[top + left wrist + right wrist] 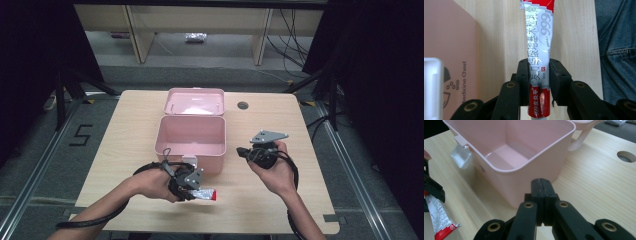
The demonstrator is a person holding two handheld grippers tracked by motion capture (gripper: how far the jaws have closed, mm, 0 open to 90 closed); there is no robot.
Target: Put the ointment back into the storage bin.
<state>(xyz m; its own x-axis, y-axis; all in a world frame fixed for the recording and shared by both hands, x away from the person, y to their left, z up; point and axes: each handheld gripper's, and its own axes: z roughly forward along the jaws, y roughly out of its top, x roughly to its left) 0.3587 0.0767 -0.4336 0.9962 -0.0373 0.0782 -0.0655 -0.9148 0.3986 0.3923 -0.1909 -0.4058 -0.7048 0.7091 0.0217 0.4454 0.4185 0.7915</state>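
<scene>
Gripping the ointment tube (539, 62) near its capped end, the left hand-held gripper (192, 187) held it just above the desk (125, 140), beside the open pink medicine chest (191, 137). The long free end might sag, slip or catch the chest's rim. The right hand-held gripper (541, 185) sat closed, empty.

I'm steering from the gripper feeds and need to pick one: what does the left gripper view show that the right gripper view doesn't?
Left gripper view alone: the left gripper shut on the 999 ointment tube, the "Medicine Chest" print on the box's side, and a denim trouser leg.

Right gripper view alone: the right gripper shut on nothing, the pink box's bare inside, its white latch, the lid's edge and the table's cable hole.

Both: the tube, the pink box and the wooden tabletop.
</scene>
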